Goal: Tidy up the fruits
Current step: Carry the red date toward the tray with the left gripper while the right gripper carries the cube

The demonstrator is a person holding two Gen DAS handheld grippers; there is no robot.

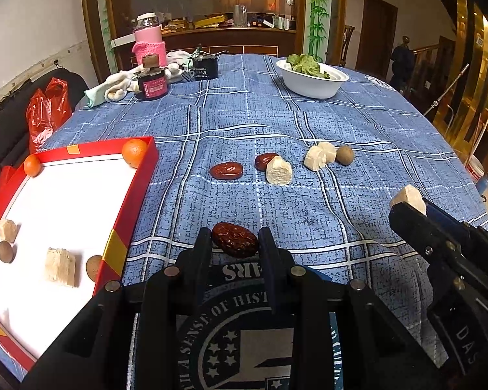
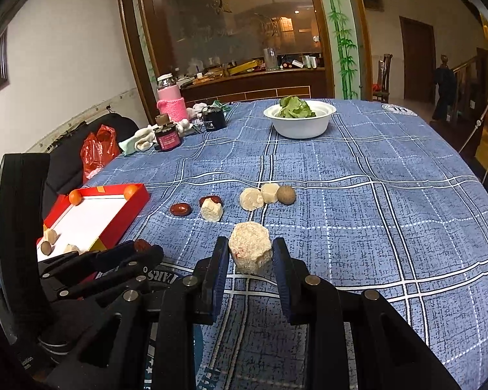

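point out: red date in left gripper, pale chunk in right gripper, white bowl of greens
red date (image 1: 235, 239), left wrist view, middle of its wrinkled top.
pale chunk (image 2: 250, 251), right wrist view, centre of its front face.
white bowl (image 2: 301, 128), right wrist view, bare outer wall below the rim.

blue plaid table (image 1: 358, 123), red tray (image 1: 127, 227), white bowl (image 1: 312, 86), dates (image 1: 226, 171)

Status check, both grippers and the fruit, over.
Left gripper shut on red date. Right gripper shut on pale chunk. Red tray to the left, path clear.
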